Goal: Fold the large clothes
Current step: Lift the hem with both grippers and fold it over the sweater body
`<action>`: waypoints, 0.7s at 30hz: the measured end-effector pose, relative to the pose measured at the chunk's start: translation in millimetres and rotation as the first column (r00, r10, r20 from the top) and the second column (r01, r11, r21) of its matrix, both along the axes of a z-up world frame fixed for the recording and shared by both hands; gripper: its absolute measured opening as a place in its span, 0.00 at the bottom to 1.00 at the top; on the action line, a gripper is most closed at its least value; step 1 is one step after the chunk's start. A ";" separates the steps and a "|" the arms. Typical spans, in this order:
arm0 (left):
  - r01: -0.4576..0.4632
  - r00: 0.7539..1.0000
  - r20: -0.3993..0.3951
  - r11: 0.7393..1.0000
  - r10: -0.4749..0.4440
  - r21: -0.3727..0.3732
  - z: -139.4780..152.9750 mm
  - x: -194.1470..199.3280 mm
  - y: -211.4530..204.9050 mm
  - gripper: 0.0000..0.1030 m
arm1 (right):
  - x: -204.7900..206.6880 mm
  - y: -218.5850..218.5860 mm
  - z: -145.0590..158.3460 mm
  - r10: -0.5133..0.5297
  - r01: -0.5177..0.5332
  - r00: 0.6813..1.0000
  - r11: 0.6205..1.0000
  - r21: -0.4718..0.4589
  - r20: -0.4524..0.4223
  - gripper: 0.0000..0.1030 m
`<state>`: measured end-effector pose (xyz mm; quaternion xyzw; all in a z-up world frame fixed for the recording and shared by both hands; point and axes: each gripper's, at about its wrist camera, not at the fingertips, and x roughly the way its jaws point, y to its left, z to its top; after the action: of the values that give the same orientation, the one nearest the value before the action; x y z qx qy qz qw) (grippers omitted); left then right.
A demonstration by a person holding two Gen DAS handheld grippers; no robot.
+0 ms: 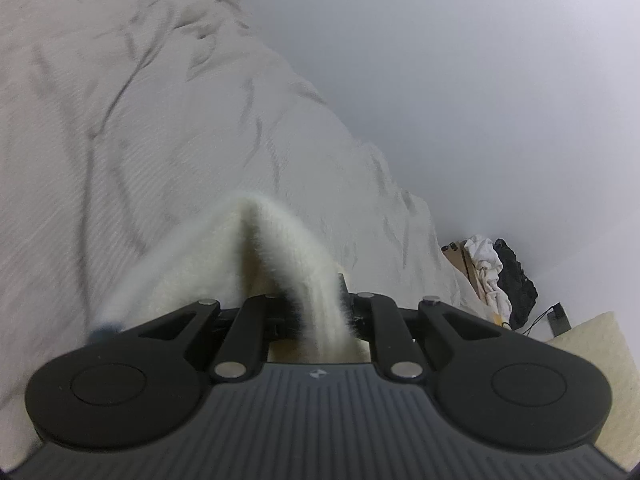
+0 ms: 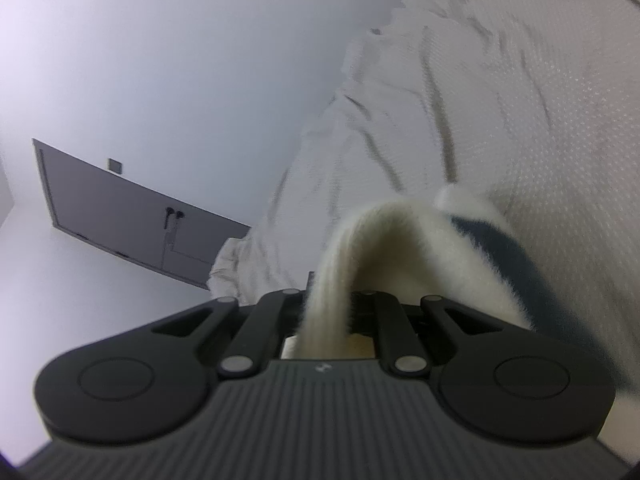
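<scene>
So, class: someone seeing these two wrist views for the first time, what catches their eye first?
A fluffy cream knitted garment arches out of each black two-finger gripper, left and right, both shut on it. Behind it spreads the wrinkled white bedsheet. In the right view a grey door stands in the pale wall at left.

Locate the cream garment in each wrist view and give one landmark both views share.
Left wrist: cream garment at lower centre, clamped in the left gripper.
Right wrist: garment at lower centre, clamped in the right gripper, dark patch on its right.
Shared landmark: wrinkled bedsheet.
</scene>
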<state>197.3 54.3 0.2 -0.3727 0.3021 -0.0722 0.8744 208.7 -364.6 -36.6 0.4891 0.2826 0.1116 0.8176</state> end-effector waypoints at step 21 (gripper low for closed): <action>0.050 0.995 0.080 0.993 -0.059 0.111 6.1 -2.8 -2.6 0.69 | 15.6 14.2 1.9 0.129 -0.126 0.983 0.992 -0.029 0.134 0.73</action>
<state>194.4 51.7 6.3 -0.3128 0.2790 -0.0947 0.9030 224.3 -350.5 -34.7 0.4527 0.2583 0.1939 0.8311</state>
